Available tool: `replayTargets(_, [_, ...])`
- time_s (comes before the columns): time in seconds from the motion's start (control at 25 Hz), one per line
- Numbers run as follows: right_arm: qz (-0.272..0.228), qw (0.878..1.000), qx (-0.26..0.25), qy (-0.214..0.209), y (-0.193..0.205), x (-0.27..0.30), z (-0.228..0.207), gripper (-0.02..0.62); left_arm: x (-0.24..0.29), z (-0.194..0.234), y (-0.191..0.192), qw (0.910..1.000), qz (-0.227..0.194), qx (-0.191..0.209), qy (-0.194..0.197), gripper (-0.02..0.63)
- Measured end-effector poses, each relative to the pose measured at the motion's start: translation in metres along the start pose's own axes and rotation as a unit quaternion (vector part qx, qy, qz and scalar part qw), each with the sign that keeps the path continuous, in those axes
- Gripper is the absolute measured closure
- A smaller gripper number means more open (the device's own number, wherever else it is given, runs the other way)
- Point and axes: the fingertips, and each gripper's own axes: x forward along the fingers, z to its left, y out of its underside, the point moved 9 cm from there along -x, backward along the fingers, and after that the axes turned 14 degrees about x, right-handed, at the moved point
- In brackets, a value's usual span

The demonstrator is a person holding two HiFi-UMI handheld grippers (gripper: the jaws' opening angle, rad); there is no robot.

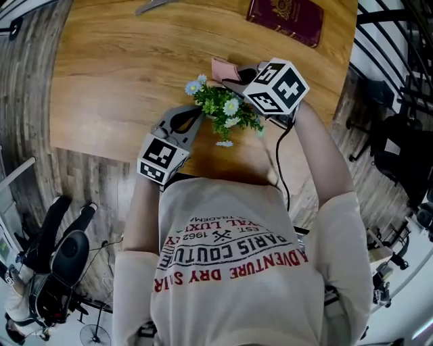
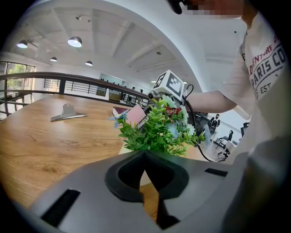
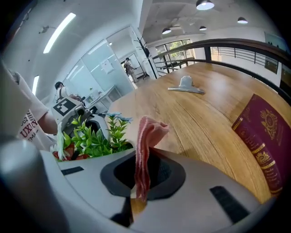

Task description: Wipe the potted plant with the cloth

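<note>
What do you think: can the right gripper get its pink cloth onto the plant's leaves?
Probably yes. The right gripper is shut on the pink cloth, and the plant stands right beside it with nothing between them. The left gripper sits at the plant's other side, out of the way.

Potted plant point(image 1: 225, 108) on worktop point(image 1: 108, 81), near front edge. Left gripper point(image 1: 197, 116) just left of it. Right gripper point(image 1: 233, 80) just behind it, cloth point(image 1: 222, 67) between its jaws. Booklet point(image 1: 285, 19) far right; clip point(image 1: 154, 5) left of booklet.
</note>
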Motion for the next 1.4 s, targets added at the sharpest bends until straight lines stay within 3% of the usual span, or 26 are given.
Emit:
replayTargets(0.24, [0.062, 0.998, -0.003, 0.011, -0.018, 0.011, 0.006, 0.560, 0.001, 0.000, 0.000, 1.0000, -0.003, -0.005, 0.000, 0.591])
replayTargets(0.68, [0.169, 0.985, -0.017, -0.028, -0.053, 0.040, 0.017, 0.560, 0.001, 0.000, 0.000, 0.9999, -0.005, 0.001, 0.010, 0.591])
replayTargets(0.96, [0.236, 0.968, -0.079, -0.027, -0.063, 0.070, 0.038, 0.560, 0.000, 0.000, 0.002, 0.9998, -0.011, -0.002, 0.016, 0.591])
replayTargets(1.12, [0.209, 0.972, -0.104, 0.013, -0.073, 0.064, 0.037, 0.560, 0.003, 0.003, 0.002, 0.9999, -0.007, -0.001, 0.012, 0.591])
replayTargets(1.4, [0.056, 0.990, -0.108, 0.068, -0.094, 0.005, 0.061, 0.560, -0.028, 0.010, -0.008, 0.9990, -0.039, 0.013, -0.018, 0.591])
